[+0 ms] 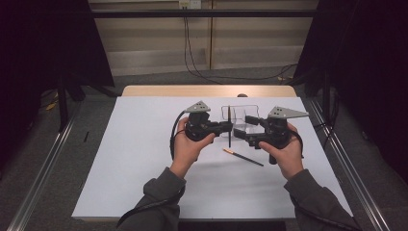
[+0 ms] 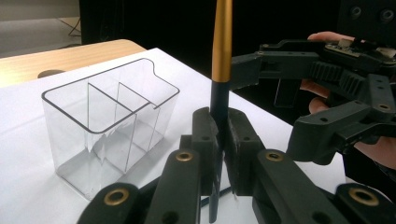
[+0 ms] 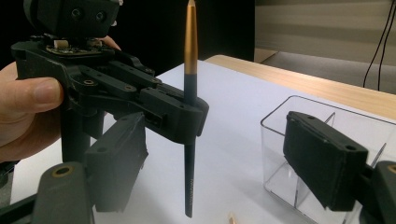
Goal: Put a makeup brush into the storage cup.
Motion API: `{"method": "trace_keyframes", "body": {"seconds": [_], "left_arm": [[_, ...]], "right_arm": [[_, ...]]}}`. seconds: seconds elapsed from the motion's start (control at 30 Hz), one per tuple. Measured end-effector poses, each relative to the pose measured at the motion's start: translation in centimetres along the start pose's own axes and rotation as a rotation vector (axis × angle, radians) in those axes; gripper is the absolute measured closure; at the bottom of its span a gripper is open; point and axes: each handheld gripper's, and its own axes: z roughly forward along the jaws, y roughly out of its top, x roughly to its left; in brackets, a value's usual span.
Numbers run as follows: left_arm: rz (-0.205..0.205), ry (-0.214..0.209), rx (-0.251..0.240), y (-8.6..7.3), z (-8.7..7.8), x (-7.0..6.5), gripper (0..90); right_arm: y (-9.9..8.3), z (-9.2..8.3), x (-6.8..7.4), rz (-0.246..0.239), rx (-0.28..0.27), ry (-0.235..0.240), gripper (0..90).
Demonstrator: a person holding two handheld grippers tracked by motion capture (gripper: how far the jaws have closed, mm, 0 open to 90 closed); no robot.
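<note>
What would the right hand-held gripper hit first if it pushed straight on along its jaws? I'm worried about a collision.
Probably the upright pencil clamped in the left hand-held gripper, which stands just ahead between the right hand-held gripper's open jaws. The clear organizer box sits off to one side; depth is uncertain.

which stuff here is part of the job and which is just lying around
In the job:
- left claw, shut on the upright black and gold pencil
- right claw, open beside it
- clear divided organizer
- second pencil lying flat on the white sheet, likely next

Lying about:
- wall cables
- wooden table edge
</note>
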Motion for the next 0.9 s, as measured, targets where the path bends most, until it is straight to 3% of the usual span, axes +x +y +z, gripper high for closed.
{"method": "trace_keyframes", "body": {"seconds": [0.33,0.63,0.9], "left_arm": [[0.011,-0.001,0.009,0.1,0.2,-0.3,83.5],[0.005,-0.008,0.005,-0.2,0.5,-0.4,83.5],[0.015,-0.009,0.009,-0.2,0.6,-0.5,83.6]], "right_arm": [[0.5,0.3,0.4,0.001,0.002,0.016,22.5],[1.0,0.5,0.6,-0.012,-0.006,0.013,33.3],[1.2,0.3,0.5,-0.003,-0.018,0.001,49.0]]}}
